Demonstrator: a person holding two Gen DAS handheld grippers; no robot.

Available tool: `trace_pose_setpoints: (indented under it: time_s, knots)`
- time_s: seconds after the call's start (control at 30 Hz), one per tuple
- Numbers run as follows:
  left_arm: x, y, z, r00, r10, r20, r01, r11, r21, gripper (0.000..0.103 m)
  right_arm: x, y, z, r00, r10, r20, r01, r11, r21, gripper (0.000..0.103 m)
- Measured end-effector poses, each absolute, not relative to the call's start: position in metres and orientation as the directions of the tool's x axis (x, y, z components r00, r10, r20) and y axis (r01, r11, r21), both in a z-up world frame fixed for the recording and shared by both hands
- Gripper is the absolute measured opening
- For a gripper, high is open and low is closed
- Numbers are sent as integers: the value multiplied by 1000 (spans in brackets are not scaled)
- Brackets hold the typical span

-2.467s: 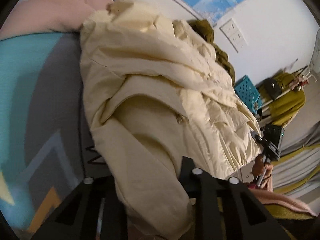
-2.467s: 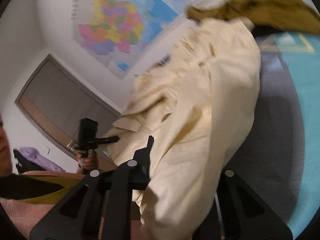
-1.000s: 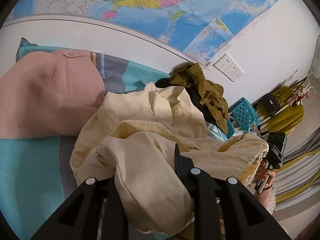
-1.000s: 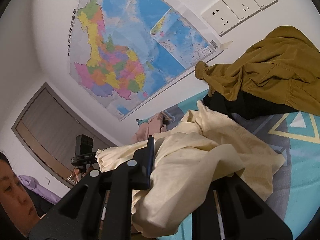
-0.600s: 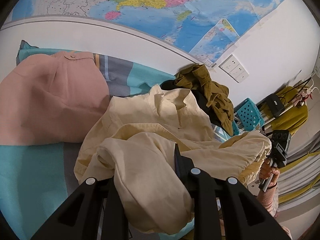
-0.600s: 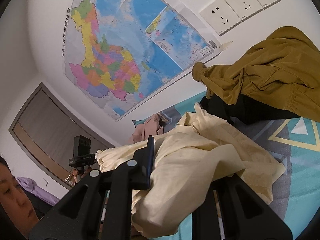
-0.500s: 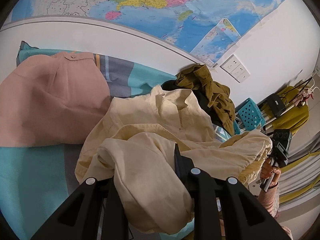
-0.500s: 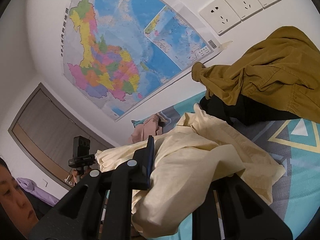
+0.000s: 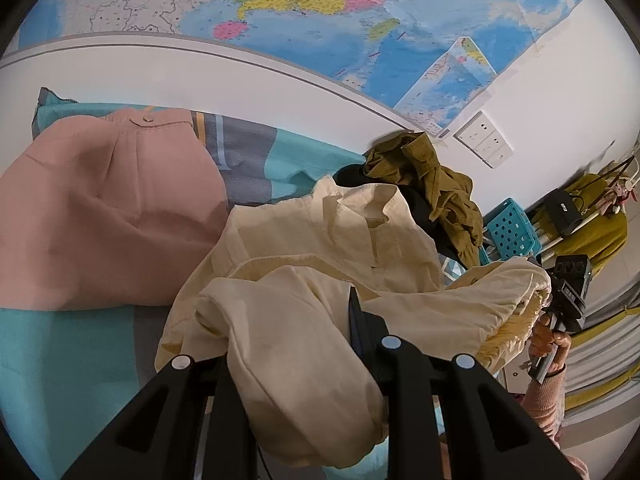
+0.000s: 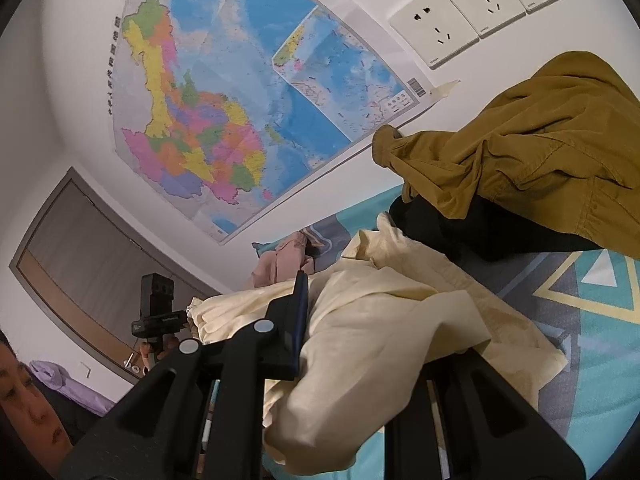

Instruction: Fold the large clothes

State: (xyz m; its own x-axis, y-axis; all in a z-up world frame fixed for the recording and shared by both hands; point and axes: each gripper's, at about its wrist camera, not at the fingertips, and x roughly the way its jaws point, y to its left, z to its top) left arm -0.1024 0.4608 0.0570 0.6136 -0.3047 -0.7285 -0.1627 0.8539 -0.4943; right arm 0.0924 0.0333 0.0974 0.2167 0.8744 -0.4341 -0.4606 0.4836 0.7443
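Your left gripper [image 9: 288, 344] and right gripper [image 10: 384, 320] each clench the cream shirt [image 9: 328, 240]. It lies bunched, no fold made; the olive garment [image 10: 520, 140] waits far right.

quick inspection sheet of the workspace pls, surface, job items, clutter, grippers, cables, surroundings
surface: bed cover, teal and grey, geometric print.
job's things: cream garment, rumpled on the cover, collar toward the wall.
clutter: pink garment lying flat; olive garment heaped on a black garment.
grippers: left gripper and right gripper each clamp a bunch of cream cloth.
cables: nothing seen.
surroundings: wall map, wall sockets, teal basket.
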Motion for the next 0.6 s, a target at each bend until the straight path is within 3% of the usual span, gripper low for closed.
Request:
trace_pose_setpoints:
  time_s: [0.6]
  knots:
    - [-59, 475, 38, 575, -281, -768, -218, 853, -475, 21, 137, 51, 68, 219, 834, -507, -375, 552, 745, 16]
